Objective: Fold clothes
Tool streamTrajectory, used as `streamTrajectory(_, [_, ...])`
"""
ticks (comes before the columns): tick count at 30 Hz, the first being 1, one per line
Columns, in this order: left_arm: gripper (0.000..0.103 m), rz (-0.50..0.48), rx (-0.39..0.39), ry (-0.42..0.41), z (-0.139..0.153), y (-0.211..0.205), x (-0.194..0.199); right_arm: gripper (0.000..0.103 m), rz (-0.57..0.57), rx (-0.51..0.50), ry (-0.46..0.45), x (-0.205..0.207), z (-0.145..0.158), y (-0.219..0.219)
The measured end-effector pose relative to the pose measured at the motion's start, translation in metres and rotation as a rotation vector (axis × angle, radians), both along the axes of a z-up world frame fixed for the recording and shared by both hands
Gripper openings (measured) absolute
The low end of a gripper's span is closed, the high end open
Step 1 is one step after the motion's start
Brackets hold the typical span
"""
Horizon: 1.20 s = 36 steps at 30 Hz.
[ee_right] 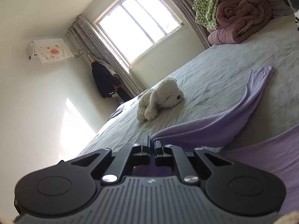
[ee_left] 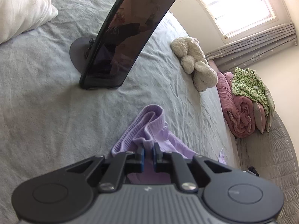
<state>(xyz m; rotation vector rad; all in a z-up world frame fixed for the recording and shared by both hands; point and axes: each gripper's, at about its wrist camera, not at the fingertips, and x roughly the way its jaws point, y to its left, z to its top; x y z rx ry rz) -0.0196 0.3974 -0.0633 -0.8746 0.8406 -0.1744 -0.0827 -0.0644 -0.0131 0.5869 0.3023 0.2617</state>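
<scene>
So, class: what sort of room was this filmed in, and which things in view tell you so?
Most likely a home bedroom. Both grippers work over a wide bed, a soft toy dog lies on the sheet, and rolled quilts are stacked beside it, below a curtained window.

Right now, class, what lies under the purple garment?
The grey bedsheet shows around the purple garment, held by the left gripper and right gripper. Anything beneath the cloth is covered.

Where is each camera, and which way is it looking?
Left wrist: rides the left gripper, looking down over the bed at the propped tablet; its jaws pinch the lilac garment.
Right wrist: rides the right gripper, low, facing the window; its jaws pinch the garment's edge.
Both show the plush dog, pink quilt and garment.
</scene>
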Motion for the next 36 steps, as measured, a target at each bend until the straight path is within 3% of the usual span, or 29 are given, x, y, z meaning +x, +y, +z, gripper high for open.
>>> streamTrajectory(12, [0.008, -0.044, 0.156, 0.04, 0.002, -0.001, -0.012, 0.007, 0.012, -0.12, 0.096, -0.011, -0.046, 0.02])
streamTrajectory(17, [0.009, -0.079, 0.339, 0.09, 0.005, -0.021, -0.015, 0.007, 0.034, -0.168, 0.194, -0.011, -0.064, 0.027])
streamTrajectory(20, [0.017, -0.071, 0.435, 0.095, 0.014, -0.032, -0.016, 0.011, 0.056, -0.165, 0.233, -0.006, -0.062, 0.024])
streamTrajectory(22, [0.038, -0.057, 0.506, 0.094, 0.021, -0.04, -0.017, 0.013, 0.078, -0.166, 0.259, -0.003, -0.057, 0.021])
streamTrajectory(24, [0.051, -0.035, 0.576, 0.088, 0.029, -0.047, -0.018, 0.026, 0.091, -0.168, 0.284, -0.001, -0.051, 0.017])
streamTrajectory(25, [0.052, -0.025, 0.603, 0.084, 0.033, -0.05, -0.018, 0.042, 0.088, -0.17, 0.294, -0.002, -0.047, 0.013])
streamTrajectory(26, [0.053, -0.027, 0.607, 0.075, 0.036, -0.057, -0.017, 0.049, 0.08, -0.174, 0.303, -0.001, -0.043, 0.008])
streamTrajectory(31, [0.059, -0.055, 0.582, 0.022, 0.049, -0.098, -0.004, 0.049, 0.017, -0.182, 0.409, 0.015, -0.025, -0.023])
streamTrajectory(36, [0.06, -0.084, 0.557, -0.031, 0.062, -0.14, 0.009, 0.049, -0.029, -0.035, 0.538, 0.038, -0.028, -0.071])
